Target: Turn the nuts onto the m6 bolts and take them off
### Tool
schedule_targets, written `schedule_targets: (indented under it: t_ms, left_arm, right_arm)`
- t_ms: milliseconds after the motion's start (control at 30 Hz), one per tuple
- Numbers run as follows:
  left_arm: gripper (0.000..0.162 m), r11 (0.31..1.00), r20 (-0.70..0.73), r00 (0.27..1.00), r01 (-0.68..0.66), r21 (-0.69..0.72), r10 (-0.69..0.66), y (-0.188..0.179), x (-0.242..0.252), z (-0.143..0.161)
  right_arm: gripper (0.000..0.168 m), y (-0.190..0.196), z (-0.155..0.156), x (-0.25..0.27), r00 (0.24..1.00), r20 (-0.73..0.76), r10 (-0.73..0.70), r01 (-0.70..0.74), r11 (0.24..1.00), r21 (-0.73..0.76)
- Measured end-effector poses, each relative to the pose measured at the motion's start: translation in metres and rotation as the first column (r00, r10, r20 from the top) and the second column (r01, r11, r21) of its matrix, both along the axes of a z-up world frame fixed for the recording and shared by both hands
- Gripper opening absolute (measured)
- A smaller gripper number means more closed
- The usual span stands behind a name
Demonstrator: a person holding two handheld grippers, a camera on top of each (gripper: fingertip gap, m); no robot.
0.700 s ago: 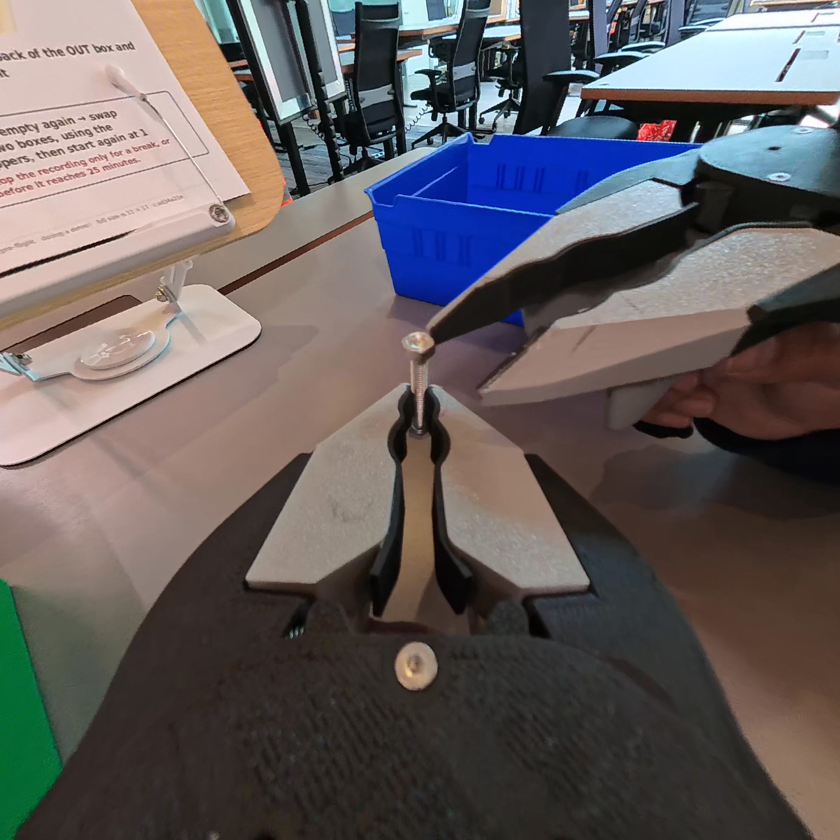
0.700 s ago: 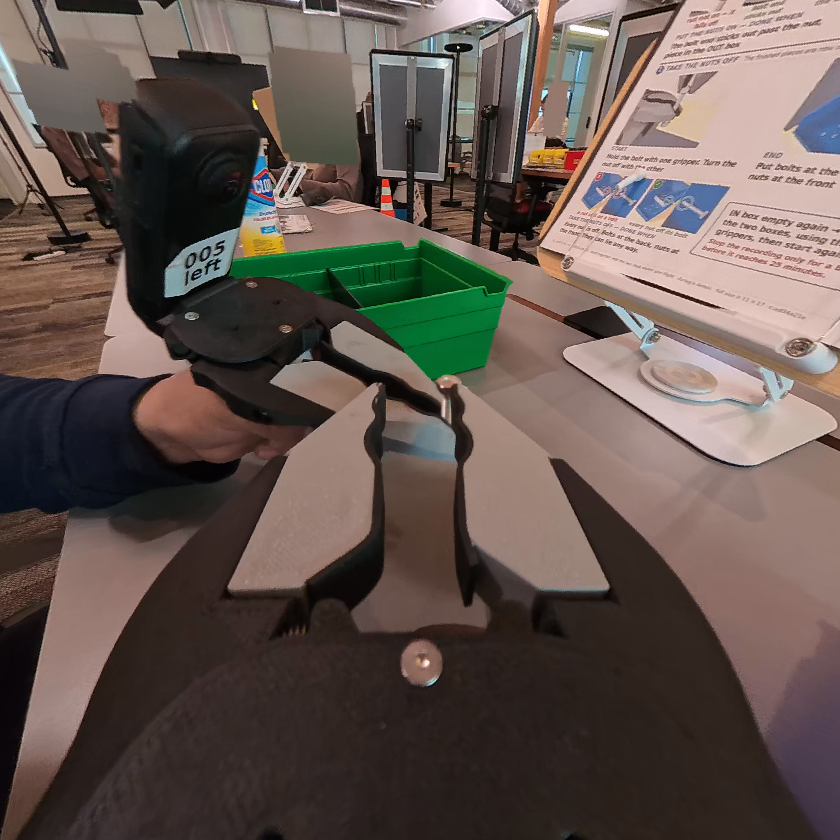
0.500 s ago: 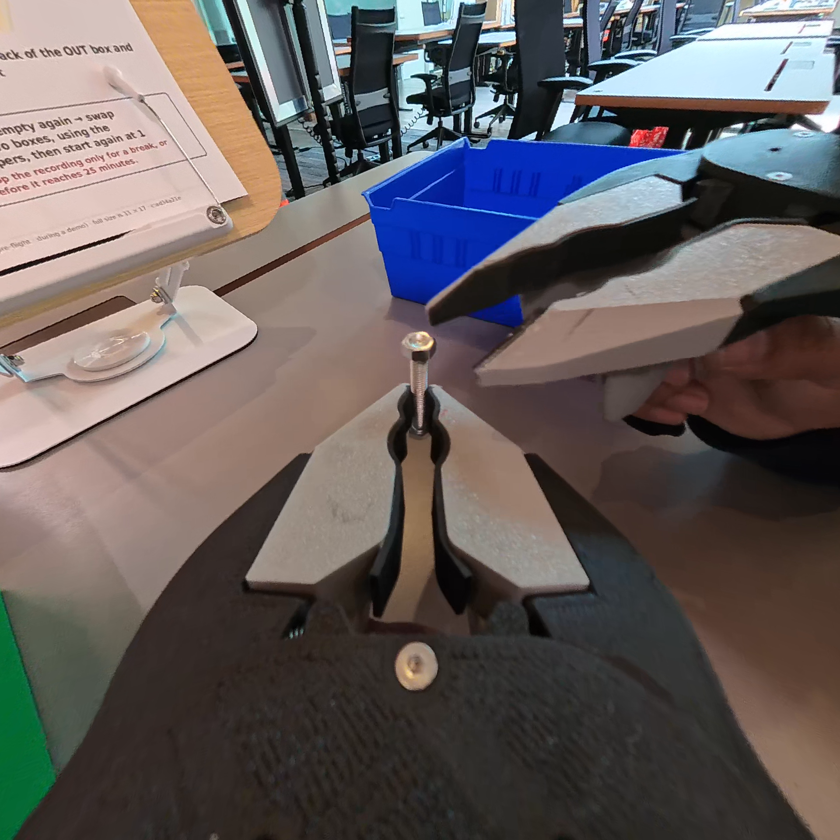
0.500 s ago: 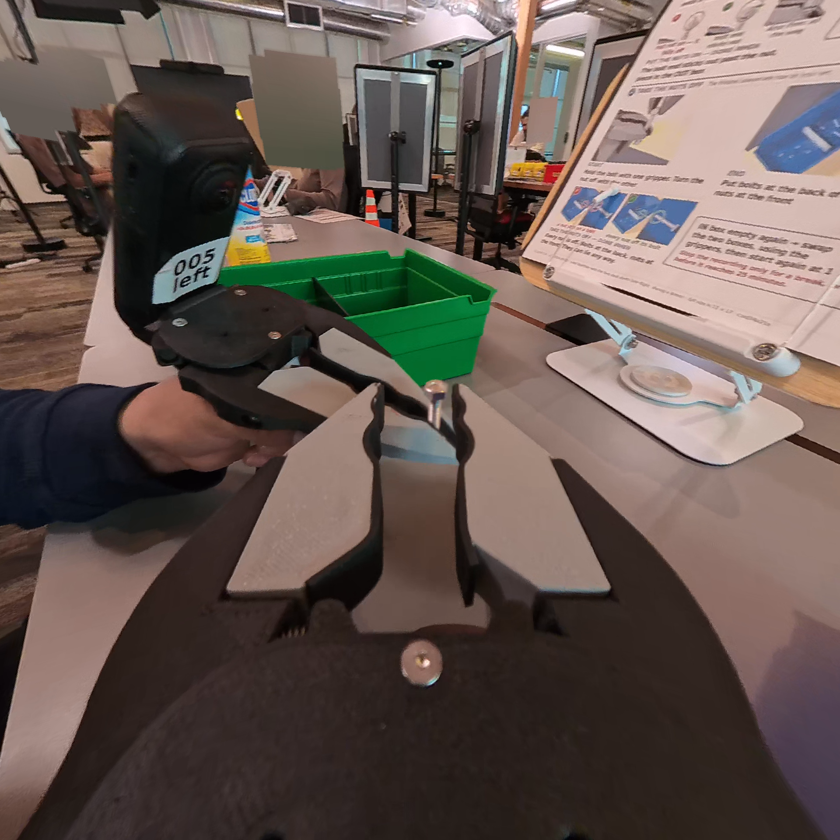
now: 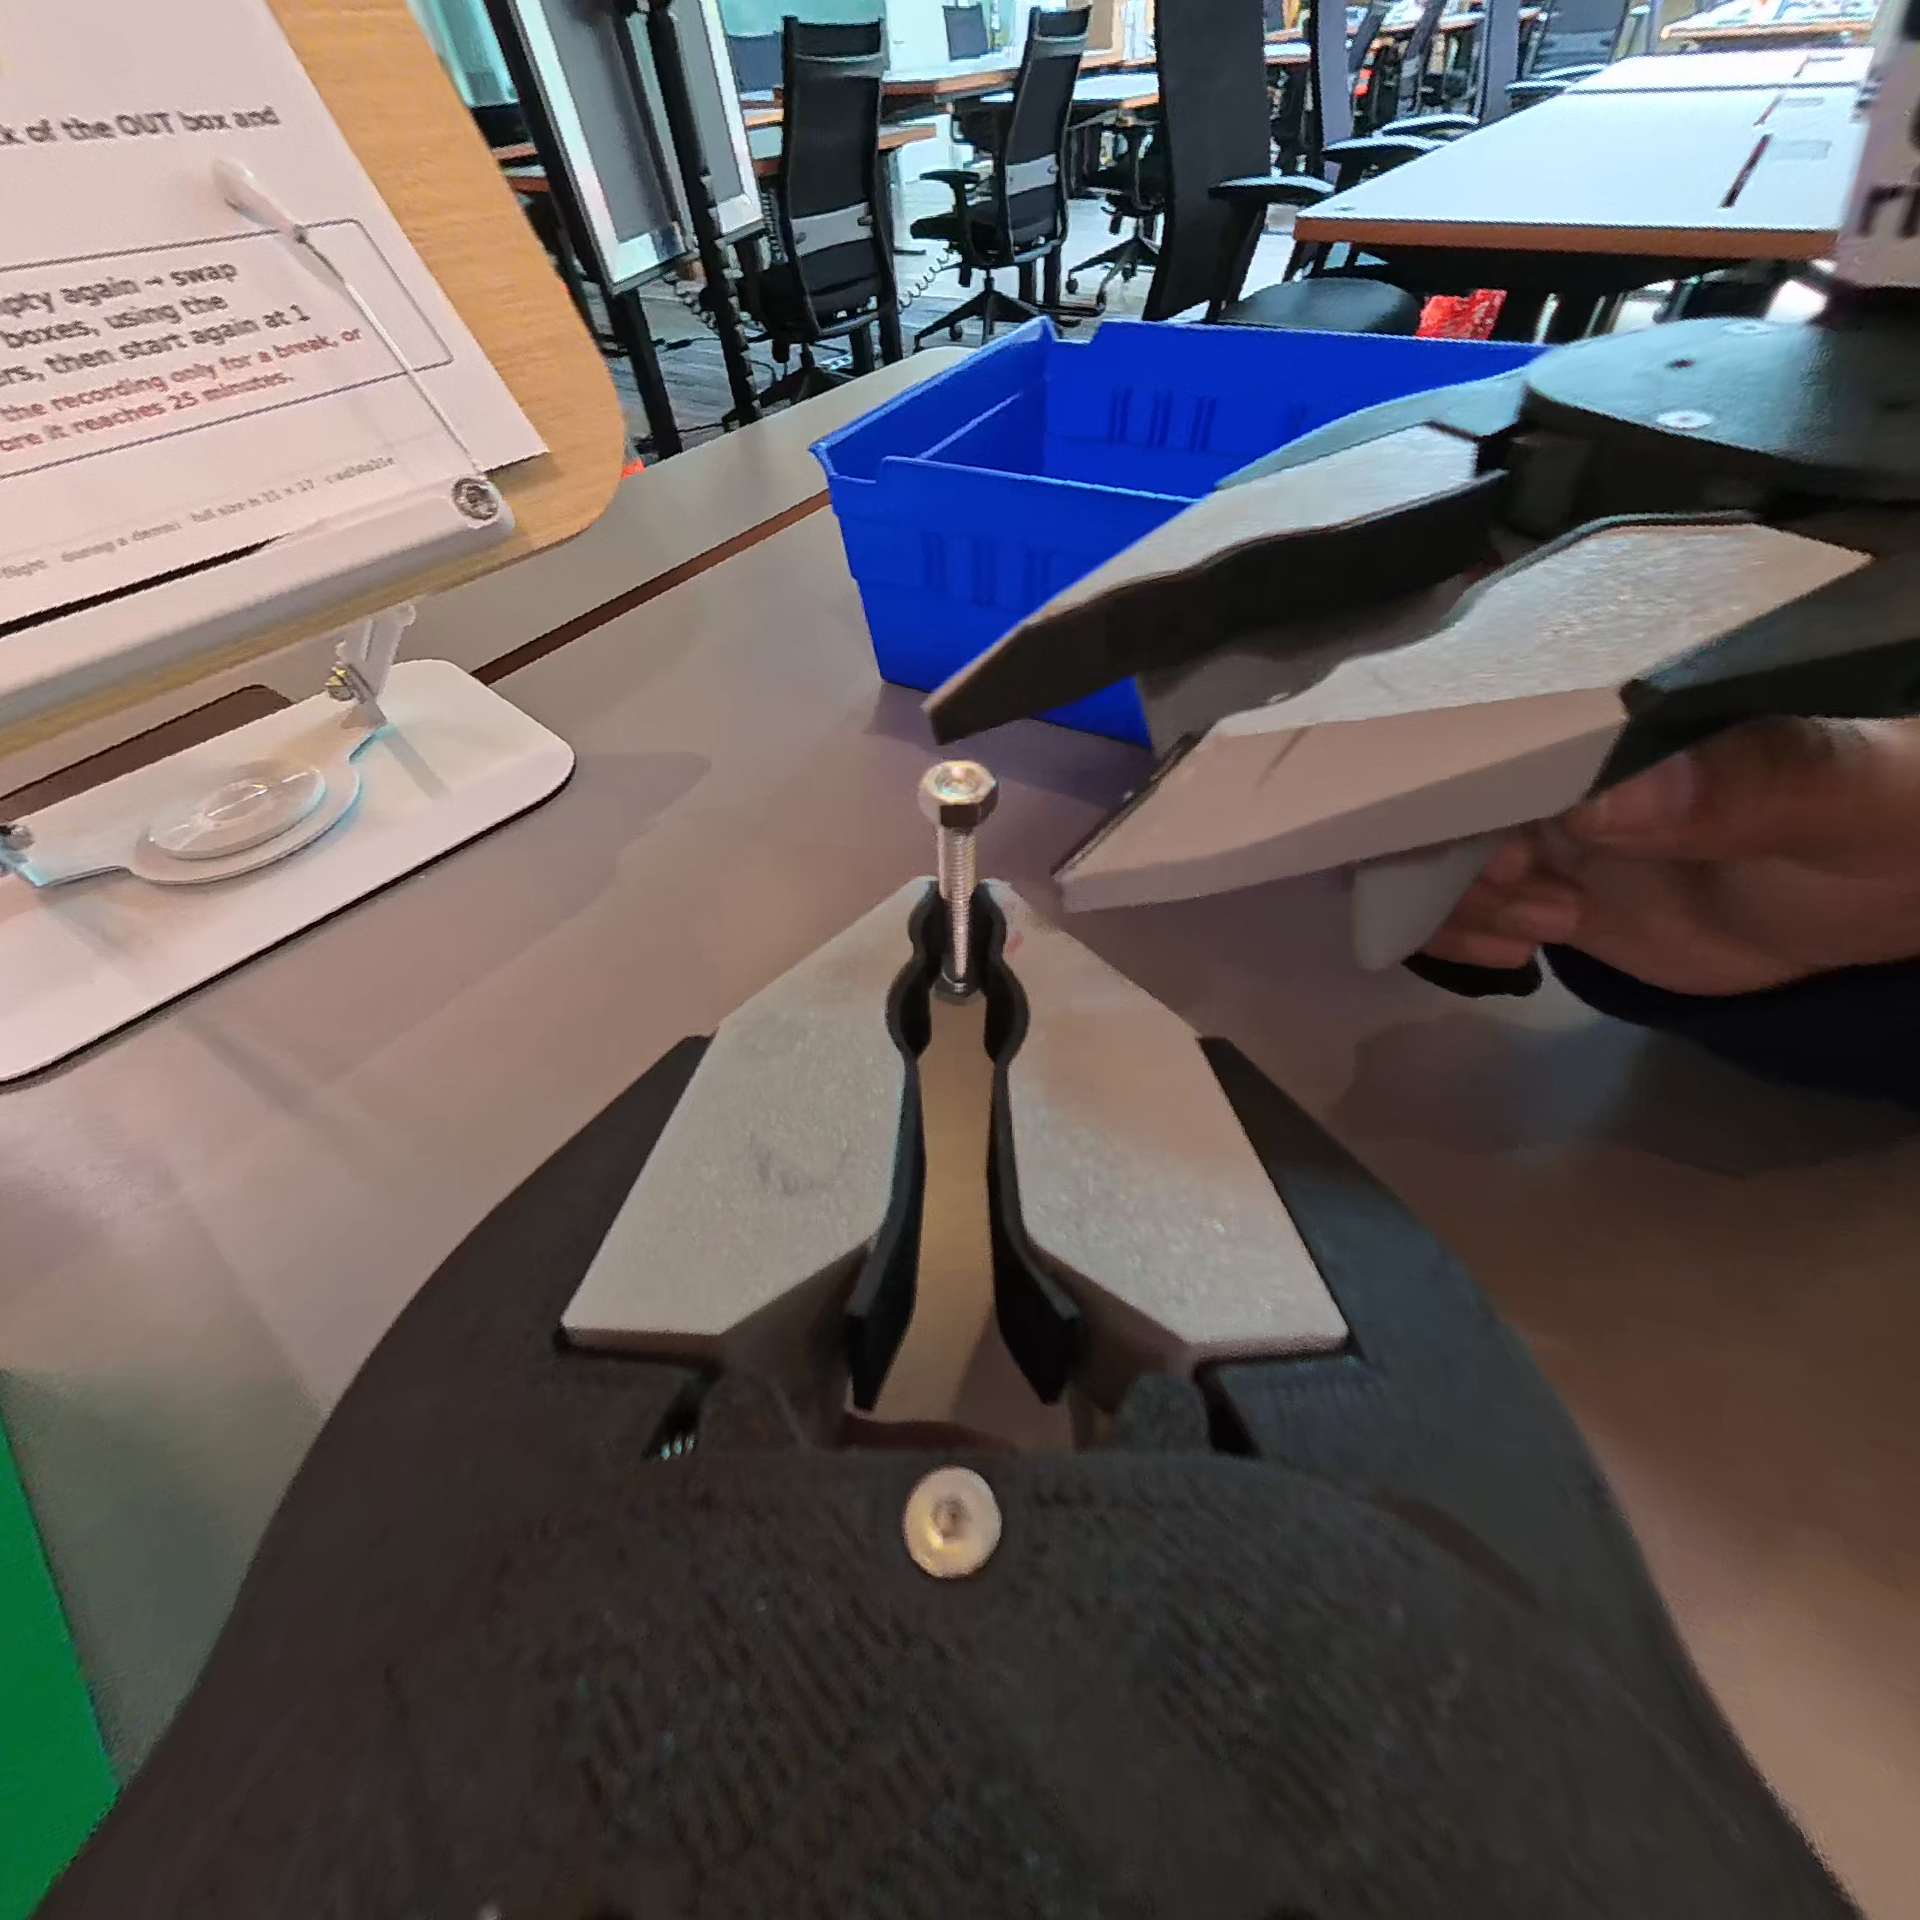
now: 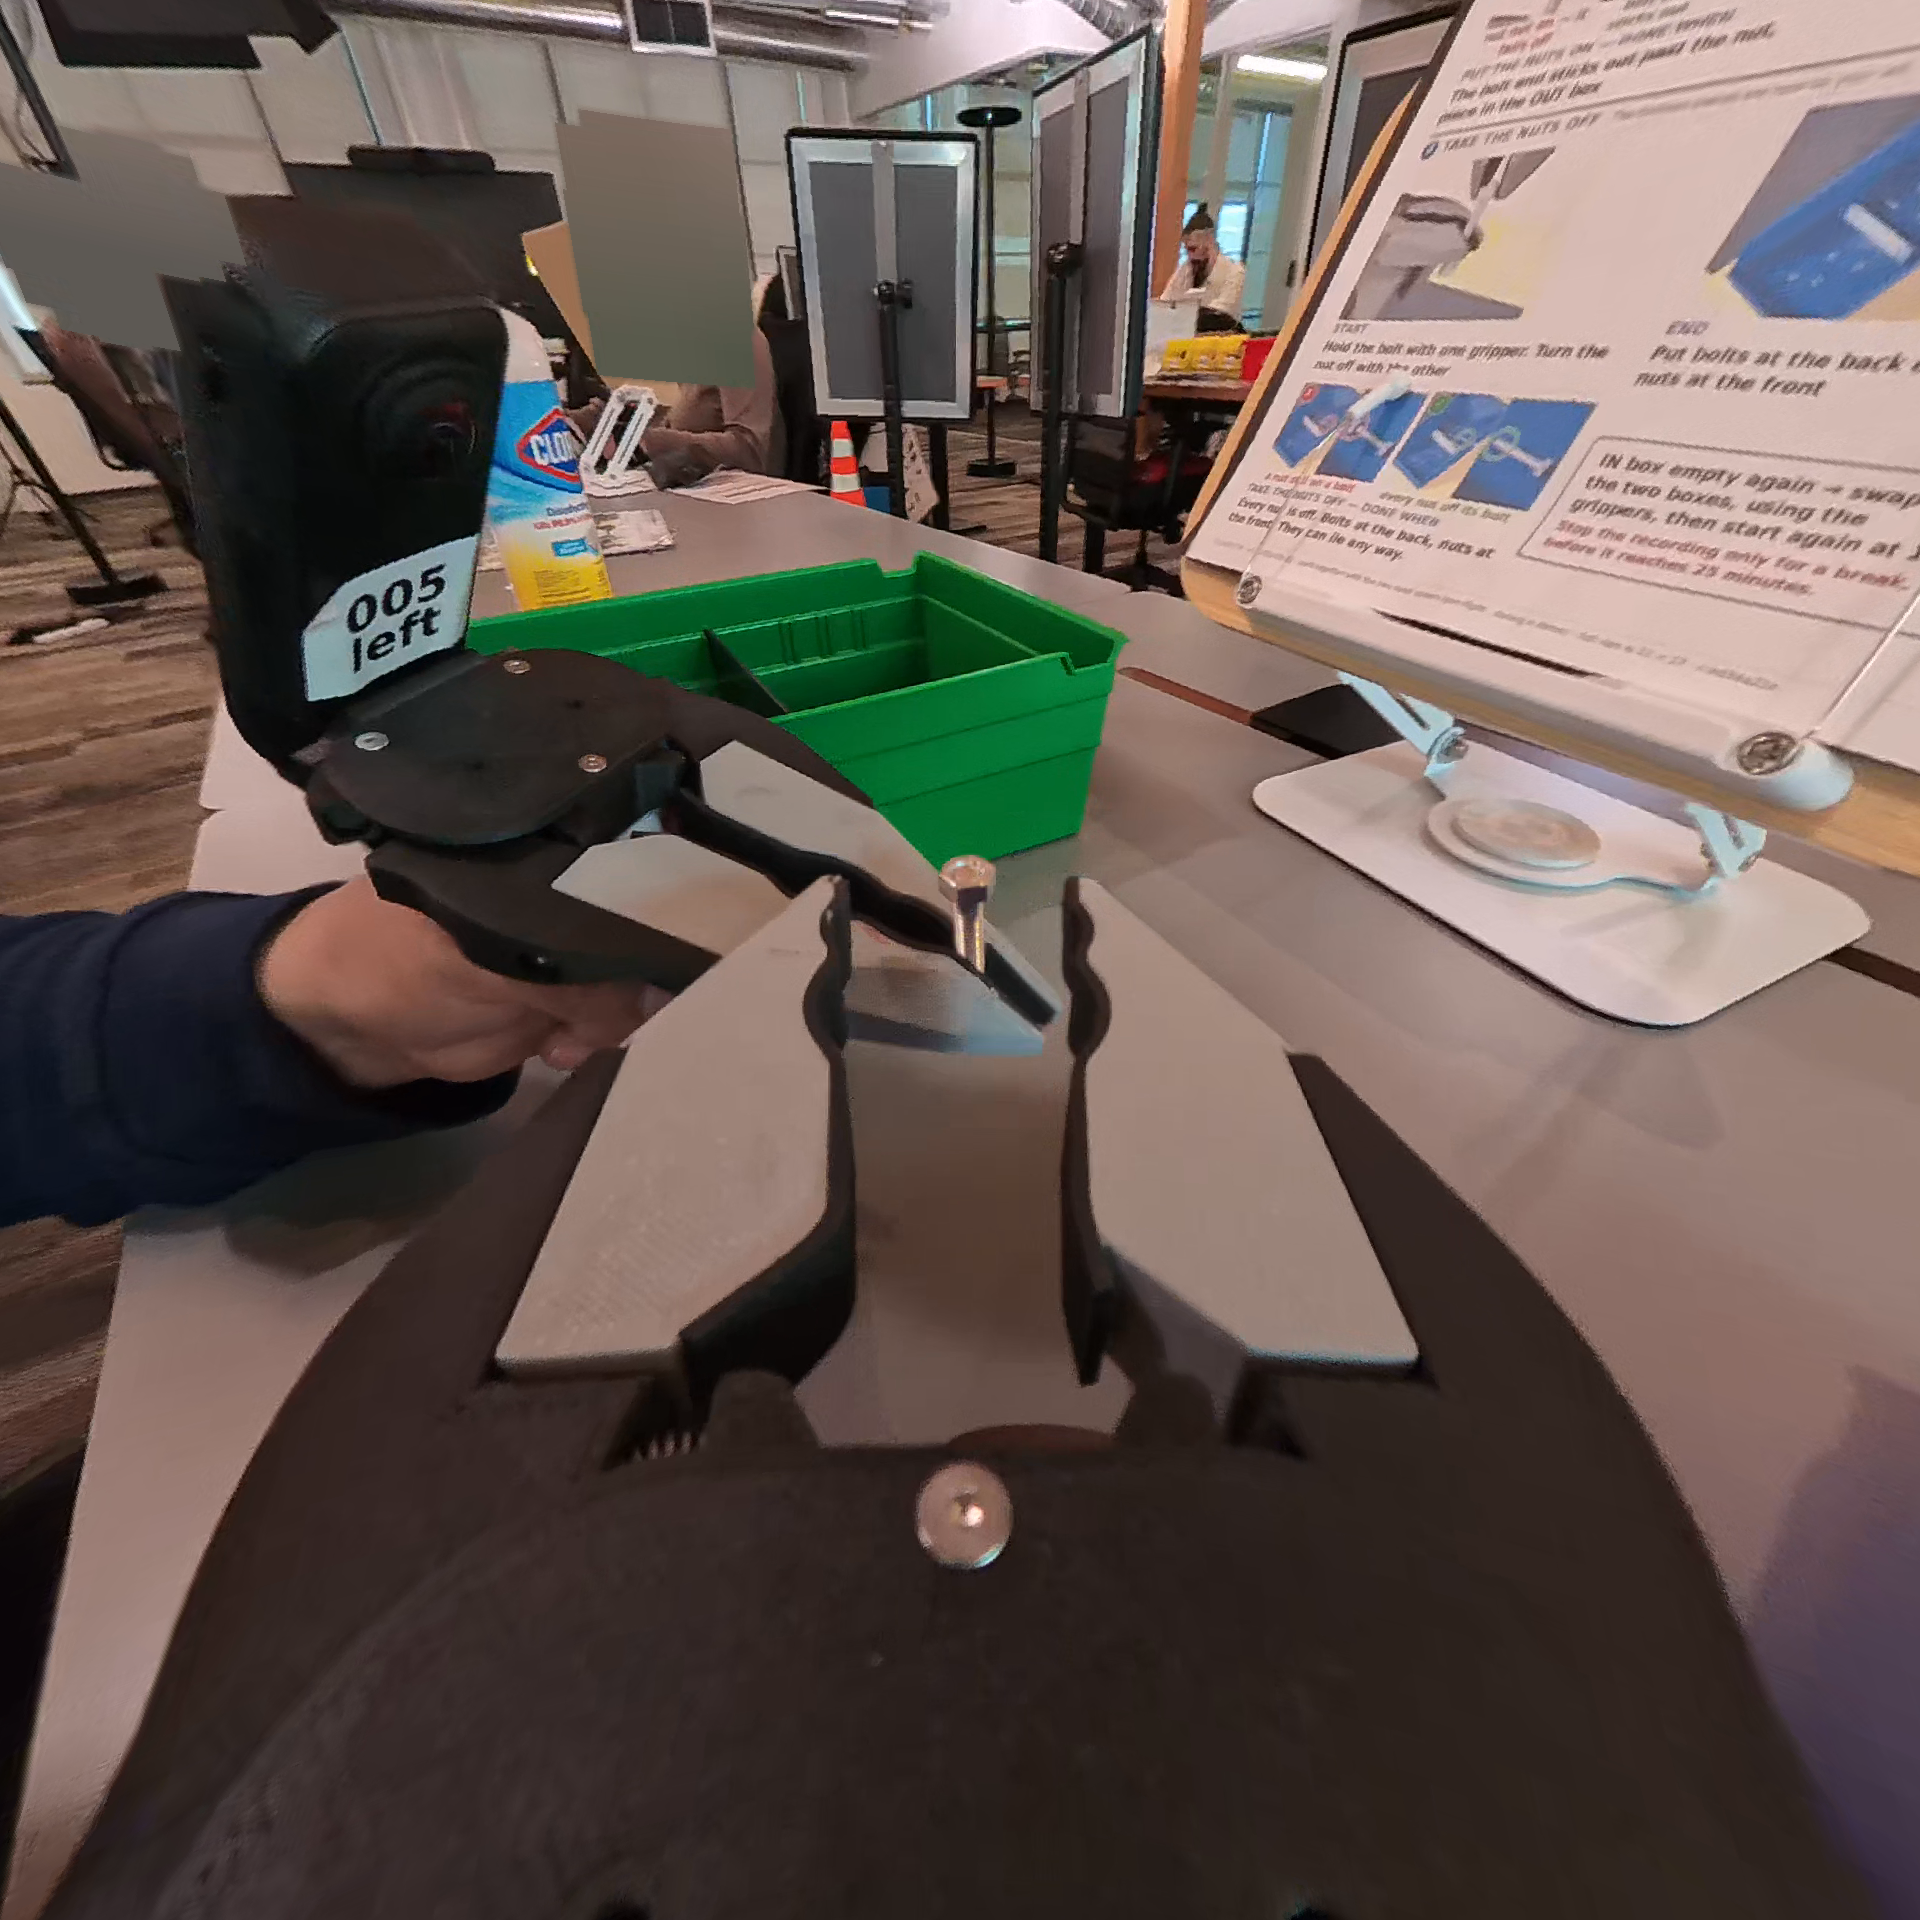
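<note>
Left tongs [image 5: 958, 935] clamp the bolt [image 5: 958, 883] upright, no nut visible on its exposed shank; right tongs [image 6: 956, 977] gape wide and empty just beside the bolt. Threading looks ahead.

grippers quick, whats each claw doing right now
left claw: shut on the bolt, head up.
right claw: open, holding nothing.
</note>
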State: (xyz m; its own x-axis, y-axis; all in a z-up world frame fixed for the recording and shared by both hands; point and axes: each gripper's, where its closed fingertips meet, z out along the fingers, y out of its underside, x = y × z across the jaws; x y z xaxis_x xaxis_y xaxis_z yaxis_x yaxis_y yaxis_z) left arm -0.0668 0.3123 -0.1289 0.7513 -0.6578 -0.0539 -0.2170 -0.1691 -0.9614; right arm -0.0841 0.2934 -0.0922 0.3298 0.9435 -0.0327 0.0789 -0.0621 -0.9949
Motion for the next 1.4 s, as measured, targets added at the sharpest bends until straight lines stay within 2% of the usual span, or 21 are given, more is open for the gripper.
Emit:
schedule_targets:
  t_ms: [167,233,267,367,433,533,633,667,700,800,833,933,1000,1033,1067,1100,1133,1200,1300,1400]
  left_arm:
    - [0.002,1.0,-0.016,1.0,-0.016,-0.001,0.016,0.002,-0.001,-0.003]
    - [0.002,0.999,0.004,0.999,-0.039,-0.016,0.039,0.006,-0.009,-0.002]
    - [0.002,0.999,0.017,0.999,-0.042,-0.022,0.043,0.006,-0.011,-0.001]
    - [0.002,1.0,0.016,0.999,-0.028,-0.013,0.029,0.004,-0.009,0.002]
    - [0.002,1.0,0.004,1.0,-0.008,-0.006,0.008,0.001,-0.003,0.001]
    - [0.002,1.0,-0.014,1.0,0.018,-0.003,-0.018,-0.003,0.004,-0.001]
    - [0.002,1.0,-0.018,1.0,-0.019,-0.009,0.019,0.003,-0.004,-0.003]
    - [0.002,0.999,-0.006,0.999,-0.037,-0.017,0.037,0.006,-0.009,-0.002]
    - [0.002,0.999,0.013,0.999,-0.042,-0.028,0.042,0.007,-0.012,-0.001]
    - [0.002,0.999,0.037,0.999,-0.039,-0.021,0.04,0.007,-0.014,0.004]
    - [0.002,0.999,0.03,0.999,-0.033,-0.015,0.034,0.006,-0.012,0.004]
    - [0.002,1.0,0.017,1.0,0.02,-0.002,-0.02,-0.002,0.001,0.004]
    - [0.002,1.0,-0.009,0.999,0.031,0.002,-0.031,-0.004,0.005,0.001]
    - [0.002,1.0,-0.016,0.999,0.027,0.005,-0.027,-0.004,0.005,0.0]
    - [0.002,1.0,-0.021,1.0,0.017,0.002,-0.017,-0.002,0.002,-0.001]
    - [0.002,1.0,-0.013,1.0,-0.012,-0.001,0.012,0.003,-0.004,0.0]
    - [0.002,0.999,-0.005,0.999,-0.042,-0.016,0.042,0.007,-0.011,-0.001]
    - [0.002,0.997,0.023,0.997,-0.069,-0.039,0.07,0.012,-0.021,-0.001]
    - [0.002,0.998,0.024,0.998,-0.059,-0.035,0.06,0.011,-0.02,0.001]
    - [0.002,1.0,0.01,1.0,-0.012,-0.028,0.013,0.004,-0.007,-0.001]
  right_arm:
    - [0.03,-0.009,-0.002,-0.004,0.999,0.015,0.051,-0.052,0.999,0.008]
    - [0.009,-0.017,0.001,-0.005,0.996,0.012,0.091,-0.092,0.995,0.03]
    - [0.011,-0.017,0.003,-0.005,0.996,0.003,0.088,-0.088,0.996,0.033]
    - [0.032,-0.007,0.005,-0.001,1.0,-0.004,0.019,-0.018,0.999,0.045]
    - [0.036,-0.002,0.003,0.0,1.0,-0.005,-0.004,0.004,1.0,0.023]
    - [0.04,-0.006,-0.001,-0.003,0.999,0.002,0.037,-0.037,0.999,-0.011]
    - [0.03,-0.014,-0.002,-0.006,0.997,0.019,0.079,-0.079,0.997,0.007]
    - [0.003,-0.022,-0.001,-0.007,0.992,0.021,0.126,-0.126,0.992,0.02]
    - [0.0,-0.026,0.002,-0.007,0.989,-0.001,0.147,-0.147,0.989,0.018]
    - [0.028,-0.016,0.006,-0.004,0.997,-0.016,0.08,-0.08,0.997,0.02]
    - [0.031,-0.012,0.006,-0.003,0.998,-0.019,0.056,-0.056,0.998,0.023]
    - [0.032,-0.003,0.001,0.0,1.0,-0.014,0.016,-0.017,1.0,-0.015]
    - [0.036,-0.005,-0.004,-0.003,0.999,-0.004,0.048,-0.048,0.997,-0.054]
    - [0.029,-0.011,-0.006,-0.006,0.996,0.003,0.086,-0.086,0.994,-0.068]
    - [0.033,-0.013,-0.007,-0.007,0.995,0.01,0.095,-0.094,0.993,-0.07]
    - [0.026,-0.013,-0.007,-0.006,0.996,0.024,0.09,-0.088,0.995,-0.046]
    - [0.0,-0.023,-0.004,-0.007,0.989,0.019,0.144,-0.144,0.989,-0.009]
    - [0.0,-0.026,0.003,-0.006,0.99,-0.006,0.139,-0.139,0.99,0.015]
    - [0.026,-0.014,0.001,-0.004,0.998,0.015,0.059,-0.06,0.998,0.034]
    - [0.033,-0.002,-0.003,-0.001,1.0,0.019,0.005,-0.005,1.0,0.009]
